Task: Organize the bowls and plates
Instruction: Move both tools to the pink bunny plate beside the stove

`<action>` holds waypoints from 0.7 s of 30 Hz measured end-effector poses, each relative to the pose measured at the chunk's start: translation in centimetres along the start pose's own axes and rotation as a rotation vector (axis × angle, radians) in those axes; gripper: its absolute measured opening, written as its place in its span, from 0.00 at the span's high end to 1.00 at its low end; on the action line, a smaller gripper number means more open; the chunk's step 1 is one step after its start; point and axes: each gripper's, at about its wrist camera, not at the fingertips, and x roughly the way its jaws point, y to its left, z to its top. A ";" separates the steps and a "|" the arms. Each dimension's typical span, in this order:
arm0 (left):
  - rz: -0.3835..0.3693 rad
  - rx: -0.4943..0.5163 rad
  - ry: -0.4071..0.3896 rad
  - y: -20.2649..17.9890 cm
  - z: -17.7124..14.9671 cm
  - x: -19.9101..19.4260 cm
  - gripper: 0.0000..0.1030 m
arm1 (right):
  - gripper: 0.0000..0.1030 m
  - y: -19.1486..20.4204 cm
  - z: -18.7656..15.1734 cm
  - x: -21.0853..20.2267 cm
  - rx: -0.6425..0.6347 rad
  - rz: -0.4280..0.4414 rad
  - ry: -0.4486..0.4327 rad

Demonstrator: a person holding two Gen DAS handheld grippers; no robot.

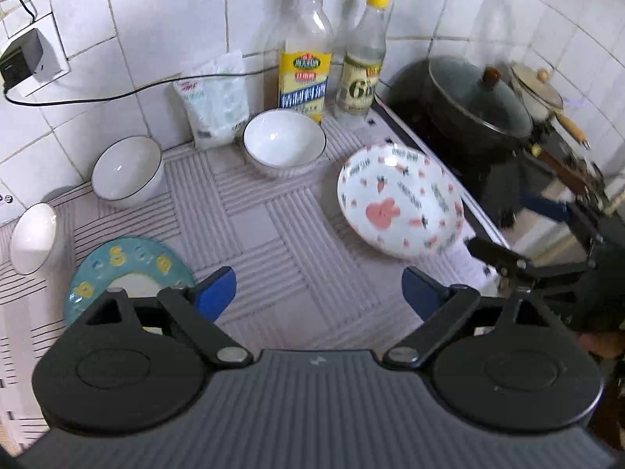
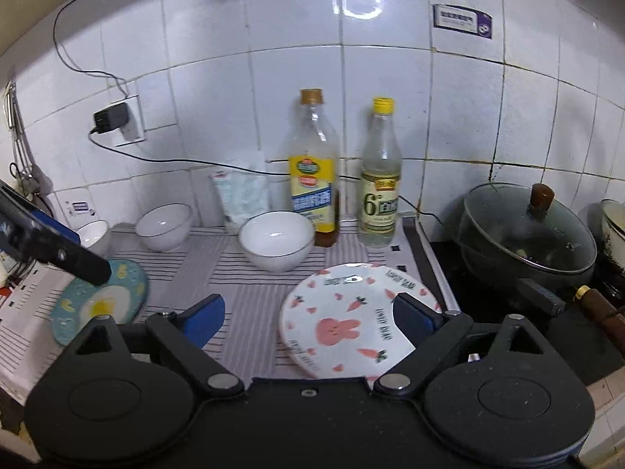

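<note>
In the left wrist view, the left gripper hovers wide open and empty over the striped mat; three white bowls stand toward the wall, a blue plate lies just left of its fingers, and the rabbit plate lies right, near the stove. In the right wrist view, the right gripper is likewise wide open and empty, its right finger over the rabbit plate. These glazed dishes look stiff, slick and breakable, so a rim pinch seems safest.

- White tiled wall, ring-light glare at 12 o'clock.
- Socket with charger at 10.
- Striped mat on counter.
- Stove at 3.
</note>
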 end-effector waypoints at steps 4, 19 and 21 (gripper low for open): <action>0.028 -0.041 -0.050 -1.4 0.1 2.8 0.09 | 0.07 -3.7 -2.0 2.2 0.056 0.008 -0.015; 0.054 -0.174 -0.036 -3.6 0.0 14.5 0.09 | 0.11 -10.3 -8.0 9.1 0.259 0.056 0.039; 0.035 -0.203 -0.040 -3.6 -0.2 15.6 0.09 | 0.13 -10.6 -8.2 9.8 0.265 0.065 0.046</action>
